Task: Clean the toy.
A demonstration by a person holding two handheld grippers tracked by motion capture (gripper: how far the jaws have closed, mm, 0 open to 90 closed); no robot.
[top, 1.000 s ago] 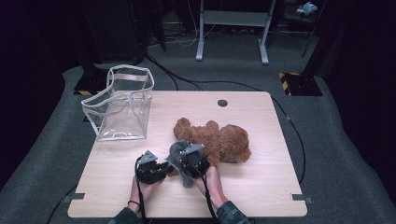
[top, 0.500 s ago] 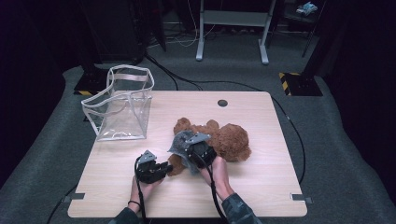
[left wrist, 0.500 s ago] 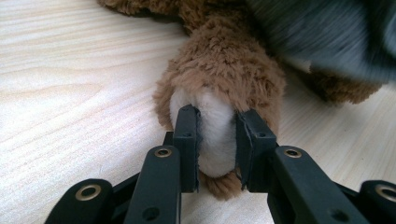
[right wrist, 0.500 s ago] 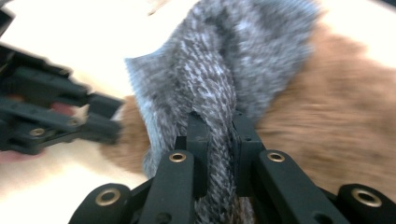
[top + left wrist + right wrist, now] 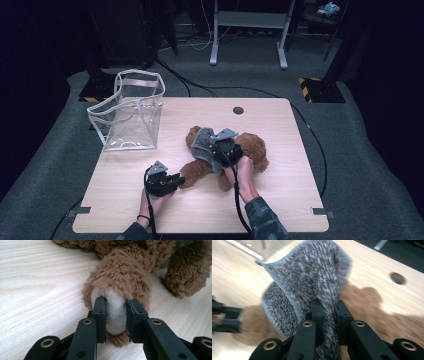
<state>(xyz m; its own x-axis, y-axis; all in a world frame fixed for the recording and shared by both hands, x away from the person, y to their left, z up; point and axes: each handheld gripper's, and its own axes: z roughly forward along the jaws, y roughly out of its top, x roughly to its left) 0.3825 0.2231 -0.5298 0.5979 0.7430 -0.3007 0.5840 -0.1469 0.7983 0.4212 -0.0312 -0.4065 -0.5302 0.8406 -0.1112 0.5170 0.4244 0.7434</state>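
A brown teddy bear (image 5: 254, 150) lies on the wooden table (image 5: 290, 200), wearing a grey knitted garment (image 5: 202, 144). My left gripper (image 5: 179, 178) is at the bear's near leg. In the left gripper view this gripper (image 5: 116, 307) is shut on the white sole of the foot (image 5: 113, 317), and the pads squeeze the plush. My right gripper (image 5: 217, 150) hovers over the bear's middle. In the right gripper view it (image 5: 329, 307) is shut on a fold of the grey knit (image 5: 307, 277), which is pulled up off the brown fur (image 5: 364, 300).
A clear plastic bag (image 5: 132, 112) with white edging stands open at the table's back left. A round cable hole (image 5: 238, 110) sits near the far edge. Dark floor, cables and a metal stand surround the table.
My right gripper has risen and moved away from me over the bear, drawing the grey knit up with it. The left gripper has stayed on the foot.
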